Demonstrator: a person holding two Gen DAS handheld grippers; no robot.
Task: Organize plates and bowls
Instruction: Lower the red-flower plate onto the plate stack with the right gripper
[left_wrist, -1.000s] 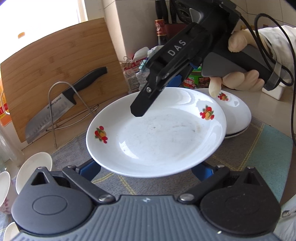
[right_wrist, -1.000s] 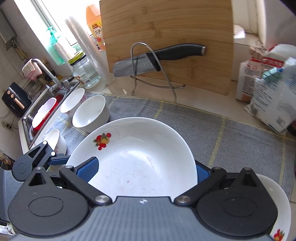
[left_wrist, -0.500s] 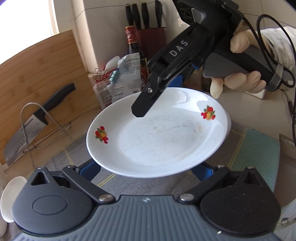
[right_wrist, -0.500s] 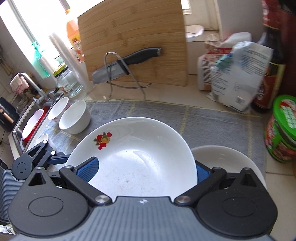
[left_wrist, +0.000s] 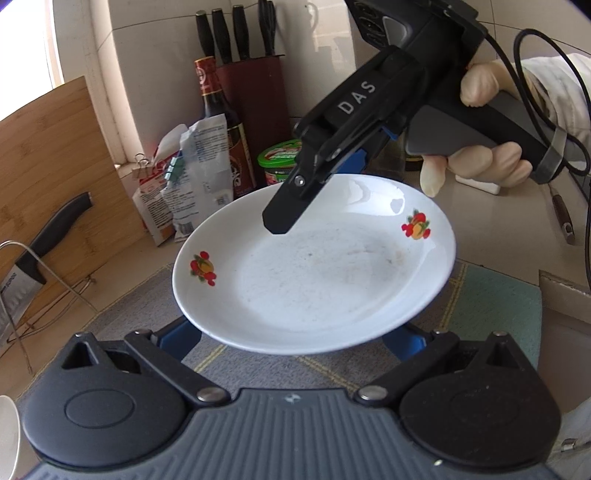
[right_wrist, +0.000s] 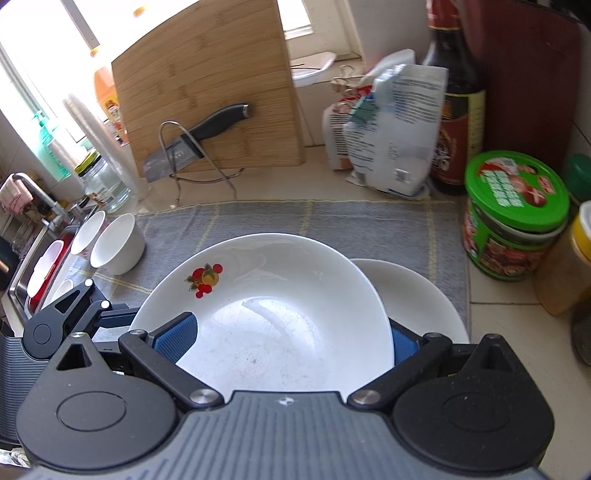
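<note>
— Your right gripper (right_wrist: 284, 338) is clamped on the plate (right_wrist: 273, 295), isn't it?

— Yes. In your right wrist view both blue pads (right_wrist: 175, 338) press the plate's near rim from either side, low in the centre of the frame. From the left wrist view you see that same gripper (left_wrist: 295, 206) reaching down from the upper right, your gloved right hand (left_wrist: 480, 162) around its handle.

— And your left gripper (left_wrist: 295, 332)?

— It sits at the plate's (left_wrist: 314, 273) opposite rim, at the bottom centre of that view. Its blue pads (left_wrist: 177, 336) show on either side just under the rim, but the plate hides the contact, so I cannot tell whether you are gripping or only cradling it.

— Where is the plate, then?

— Held off the grey mat (right_wrist: 332, 221), slightly tilted, with fruit prints on its rim and faint specks inside. At lower right of your right wrist view it overlaps a second white plate (right_wrist: 417, 295) lying on the mat.

— What else is around you?

— Two white bowls (right_wrist: 118, 243) stand at the mat's left edge, beside the sink (right_wrist: 22, 280). A cutting board (right_wrist: 210, 92) leans at upper left with a knife (right_wrist: 199, 136) on a wire rack in front of it. Bags (right_wrist: 391, 129), a dark bottle (right_wrist: 458, 110) and a green-lidded jar (right_wrist: 513, 214) fill the right side.
</note>
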